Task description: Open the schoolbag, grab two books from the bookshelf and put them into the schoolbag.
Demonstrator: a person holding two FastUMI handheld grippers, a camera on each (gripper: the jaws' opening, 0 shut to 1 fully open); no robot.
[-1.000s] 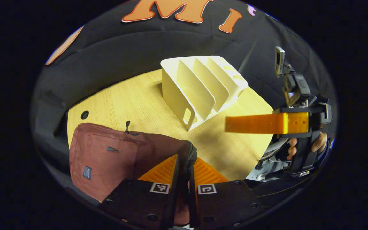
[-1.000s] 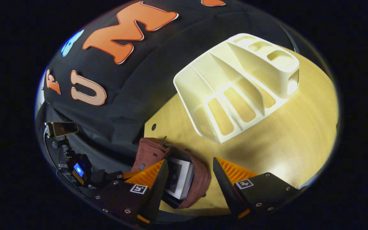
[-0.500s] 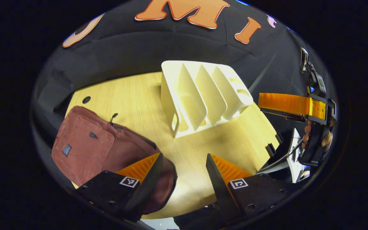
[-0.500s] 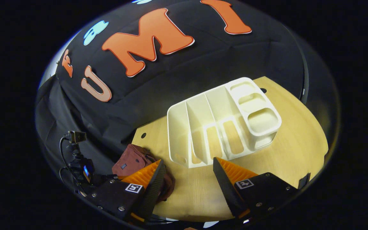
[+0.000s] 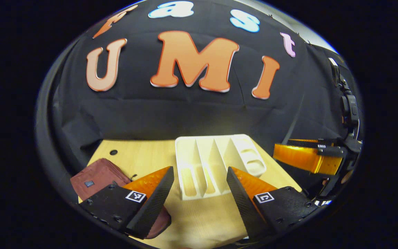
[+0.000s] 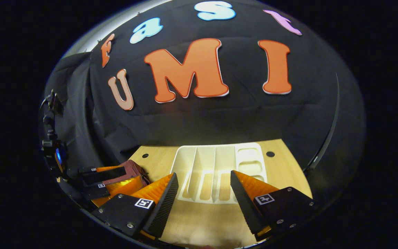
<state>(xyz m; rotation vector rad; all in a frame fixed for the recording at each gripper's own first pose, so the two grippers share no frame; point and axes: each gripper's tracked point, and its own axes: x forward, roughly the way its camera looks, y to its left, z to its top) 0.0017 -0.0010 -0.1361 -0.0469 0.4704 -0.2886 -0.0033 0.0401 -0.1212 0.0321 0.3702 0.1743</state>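
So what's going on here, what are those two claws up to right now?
A person holds a claw in each hand, and both the left claw and the right claw are open and hold nothing. They sit above the near edge of the wooden table, facing the white bookshelf, whose slots look empty. The maroon schoolbag lies on the table to the left of the bookshelf. No books are visible on the table or in the shelf.
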